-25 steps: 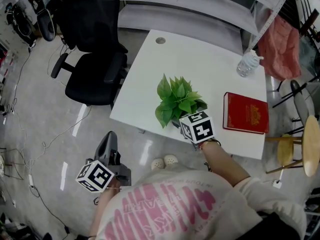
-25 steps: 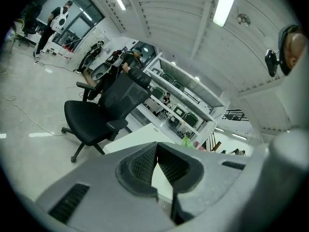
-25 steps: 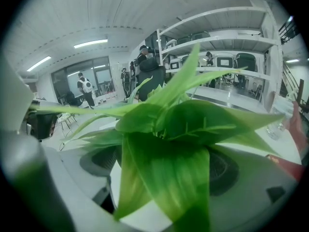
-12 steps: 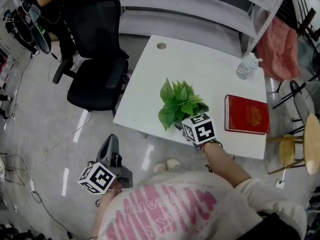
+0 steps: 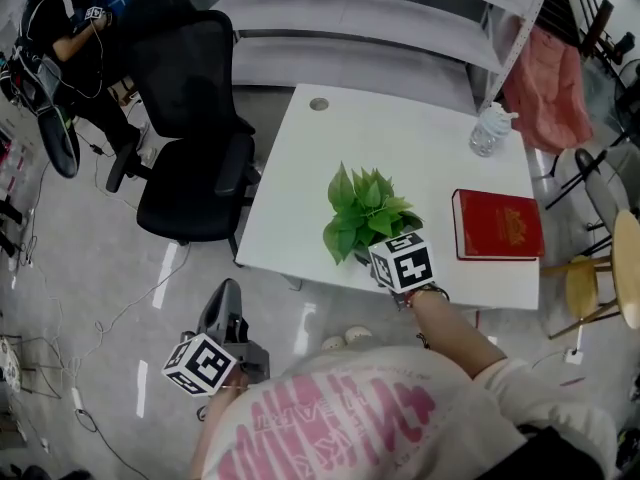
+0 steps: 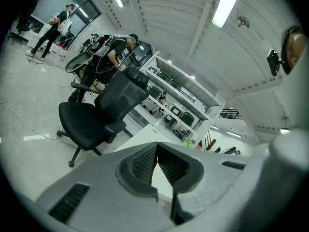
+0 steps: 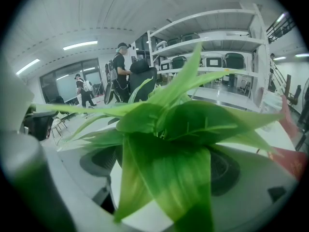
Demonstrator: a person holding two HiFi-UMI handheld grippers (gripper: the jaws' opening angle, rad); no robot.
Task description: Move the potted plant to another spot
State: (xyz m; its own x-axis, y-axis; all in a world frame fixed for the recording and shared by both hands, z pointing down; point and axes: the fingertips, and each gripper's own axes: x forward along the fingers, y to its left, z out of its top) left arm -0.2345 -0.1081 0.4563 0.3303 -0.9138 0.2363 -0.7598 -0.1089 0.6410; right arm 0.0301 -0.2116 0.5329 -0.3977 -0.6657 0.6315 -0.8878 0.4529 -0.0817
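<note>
One potted plant [image 5: 365,208] beside table [image 5: 296,158] near edge

1. In the head view, the pot of the potted plant [image 5: 368,208] is hidden under its own leaves and the right gripper's [image 5: 378,253] marker cube [image 5: 403,262]. The cube covers the jaws too.
2. In the right gripper view, blurred leaves fill the middle. Only the pads [image 7: 99,162] peek out on either side, so I cannot tell whether they press the pot.
3. The red book's [image 5: 497,225] cover print is too small for me to read.
4. The stool [image 5: 628,280] on the right is cut off by the picture's edge.
</note>
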